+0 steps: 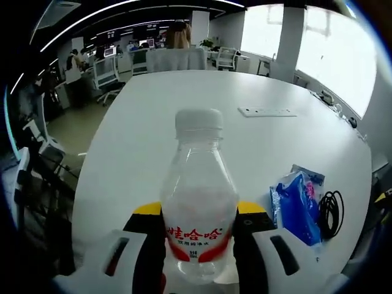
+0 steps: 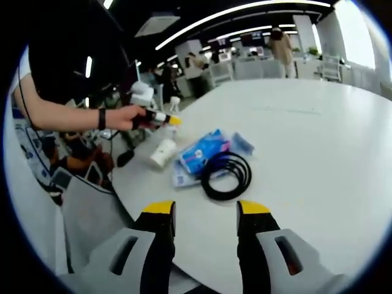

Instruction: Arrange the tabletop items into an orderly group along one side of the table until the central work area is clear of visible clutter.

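A clear water bottle [image 1: 198, 202] with a white cap and a red label stands upright between the yellow-tipped jaws of my left gripper [image 1: 199, 211], which is shut on it near the table's edge. To its right lie a blue packet [image 1: 297, 205] and a coiled black cable [image 1: 331, 211]. In the right gripper view, my right gripper [image 2: 205, 214] is open and holds nothing, just short of the cable coil [image 2: 226, 173]. Beyond the coil are the blue packet [image 2: 202, 151] and the bottle [image 2: 164, 150], held by the left gripper [image 2: 160, 118] in a person's hand.
A white power strip [image 1: 267, 112] lies farther out on the round white table [image 1: 153, 122]. Office chairs [image 1: 107, 73] and desks with people stand beyond the table. A person's arm [image 2: 67, 113] reaches in from the left. The table edge [image 2: 141, 196] runs close to both grippers.
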Tool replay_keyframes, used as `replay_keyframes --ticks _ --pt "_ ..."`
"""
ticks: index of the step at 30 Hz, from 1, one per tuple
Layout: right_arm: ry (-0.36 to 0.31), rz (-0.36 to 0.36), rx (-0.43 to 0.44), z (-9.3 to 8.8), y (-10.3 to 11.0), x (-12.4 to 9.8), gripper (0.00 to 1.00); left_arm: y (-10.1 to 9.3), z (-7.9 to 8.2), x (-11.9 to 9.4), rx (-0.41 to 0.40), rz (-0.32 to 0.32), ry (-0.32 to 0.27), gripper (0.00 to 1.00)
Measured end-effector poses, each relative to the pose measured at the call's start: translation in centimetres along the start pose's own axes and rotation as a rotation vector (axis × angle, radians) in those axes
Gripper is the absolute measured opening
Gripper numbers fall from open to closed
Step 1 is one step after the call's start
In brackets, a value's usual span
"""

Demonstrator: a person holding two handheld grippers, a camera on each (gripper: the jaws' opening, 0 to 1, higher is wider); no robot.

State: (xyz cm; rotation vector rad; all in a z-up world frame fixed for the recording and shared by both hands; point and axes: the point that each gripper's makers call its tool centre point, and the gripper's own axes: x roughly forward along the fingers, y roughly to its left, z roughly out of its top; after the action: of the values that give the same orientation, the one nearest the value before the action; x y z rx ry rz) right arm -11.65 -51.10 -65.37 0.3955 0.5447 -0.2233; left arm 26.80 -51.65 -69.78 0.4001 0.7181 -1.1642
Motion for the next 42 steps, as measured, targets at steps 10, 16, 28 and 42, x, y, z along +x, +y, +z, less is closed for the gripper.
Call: replay_keyframes --ticks 10,16,28,42 --pt "-0.001 0.010 -0.002 -0.6 0.5 0.0 0.39 0.2 -0.6 -1.7 0.001 0.026 -0.032 0.41" --pt "-0.002 0.016 -0.005 -0.5 0.6 0.0 0.39 0.1 -1.0 -2.3 0.010 0.036 -0.050 0.41" --pt "-0.006 0.024 -0.018 -0.1 0.5 0.1 0.39 0.0 -2.2 -3.1 0.009 0.056 -0.068 0.41" --pt "-0.005 0.033 -0.025 -0.3 0.7 -0.1 0.39 -0.6 -2.9 -3.9 0.015 0.087 -0.077 0.40"
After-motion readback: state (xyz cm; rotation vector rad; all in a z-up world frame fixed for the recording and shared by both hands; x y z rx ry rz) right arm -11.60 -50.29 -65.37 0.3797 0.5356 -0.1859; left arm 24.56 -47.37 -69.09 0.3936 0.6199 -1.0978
